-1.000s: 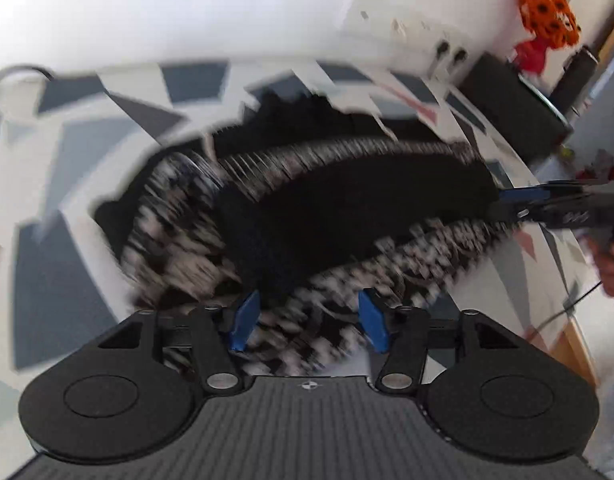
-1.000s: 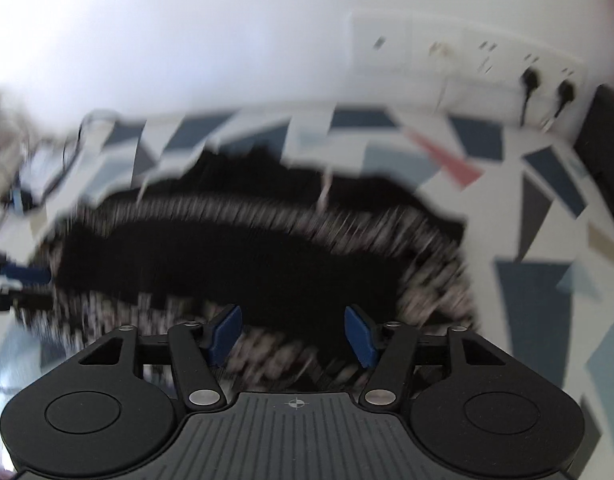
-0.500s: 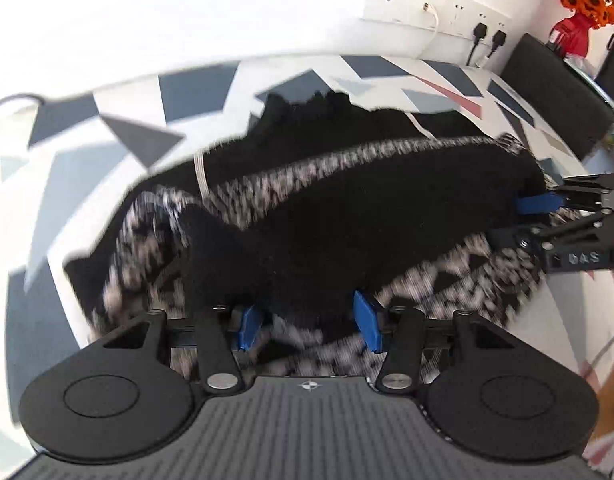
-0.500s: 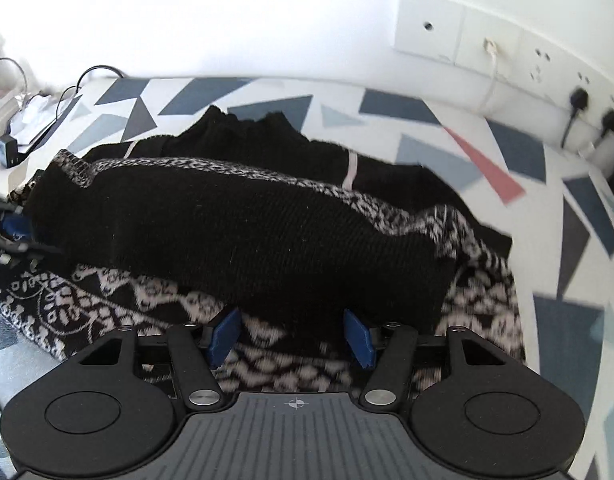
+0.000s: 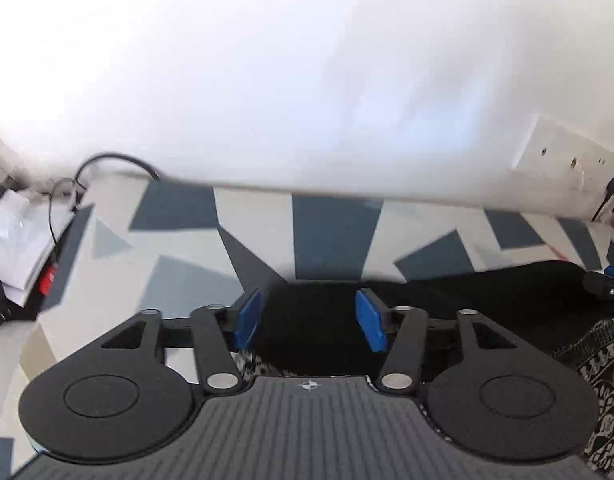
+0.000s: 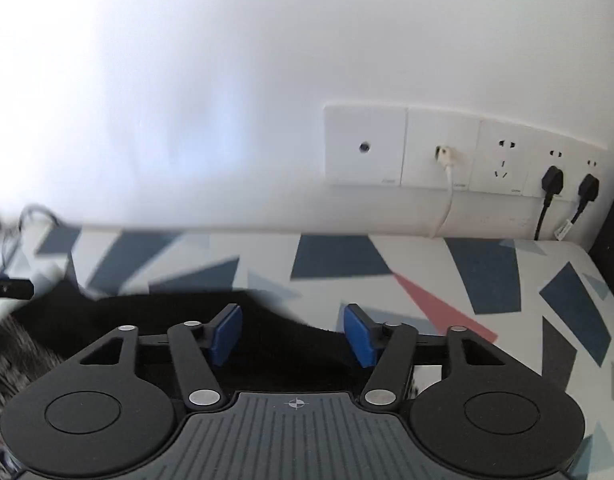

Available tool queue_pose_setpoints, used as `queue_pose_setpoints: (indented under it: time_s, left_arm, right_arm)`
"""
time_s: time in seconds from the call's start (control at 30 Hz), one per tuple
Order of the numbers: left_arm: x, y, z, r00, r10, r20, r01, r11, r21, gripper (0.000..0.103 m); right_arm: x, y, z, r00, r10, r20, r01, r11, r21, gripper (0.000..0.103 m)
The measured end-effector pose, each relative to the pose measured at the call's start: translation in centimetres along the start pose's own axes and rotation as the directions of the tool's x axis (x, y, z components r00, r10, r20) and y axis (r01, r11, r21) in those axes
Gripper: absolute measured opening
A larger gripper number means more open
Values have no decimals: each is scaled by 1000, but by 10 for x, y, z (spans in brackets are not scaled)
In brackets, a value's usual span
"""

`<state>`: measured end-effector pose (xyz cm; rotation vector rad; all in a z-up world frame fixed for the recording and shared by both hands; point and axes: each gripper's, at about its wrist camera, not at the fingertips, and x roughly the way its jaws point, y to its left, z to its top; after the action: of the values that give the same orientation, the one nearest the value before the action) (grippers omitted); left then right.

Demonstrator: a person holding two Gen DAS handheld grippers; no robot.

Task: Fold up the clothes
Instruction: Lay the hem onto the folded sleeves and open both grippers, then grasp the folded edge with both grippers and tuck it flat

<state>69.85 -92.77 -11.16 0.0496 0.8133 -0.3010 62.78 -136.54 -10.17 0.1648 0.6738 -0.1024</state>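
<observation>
A black knit sweater (image 5: 487, 292) with a black-and-white patterned band (image 5: 603, 364) lies on a table covered in a geometric-print cloth (image 5: 335, 232). My left gripper (image 5: 309, 320) is at the sweater's far left edge. Its jaws are opening, with black fabric between the blue pads. In the right wrist view the sweater (image 6: 107, 320) fills the lower left. My right gripper (image 6: 293, 334) has its pads closed on a bulky black fold at the far right edge. The other gripper's tip shows at each view's side.
A white wall rises just beyond the table's far edge, with a row of sockets (image 6: 439, 152) and two black plugs (image 6: 553, 180). Papers and cables (image 5: 15, 240) lie at the far left. A dark object stands at the right edge.
Both grippers have moved toward the wall, carrying the sweater's black fold over the patterned part. The left jaws now stand wider. Both cameras have tilted up, showing more wall.
</observation>
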Motion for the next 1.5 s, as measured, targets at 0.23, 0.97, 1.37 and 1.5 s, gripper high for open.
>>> queue_pose_setpoints:
  time_s: [0.23, 0.97, 1.37, 1.5]
  left_arm:
    - [-7, 26, -67, 987, 33, -157, -27, 999, 38, 69]
    - [6, 45, -62, 989, 86, -119, -93, 994, -54, 75]
    - [73, 34, -26, 973, 202, -116, -200, 979, 26, 75]
    - [63, 50, -30, 971, 200, -134, -200, 980, 8, 75]
  right_arm:
    - [-17, -33, -30, 996, -18, -90, 19, 1000, 7, 63]
    - [43, -12, -23, 995, -25, -95, 22, 999, -35, 70]
    - [-15, -29, -62, 992, 0, -122, -4, 999, -33, 72]
    - [-26, -36, -68, 994, -15, -111, 14, 1000, -15, 72]
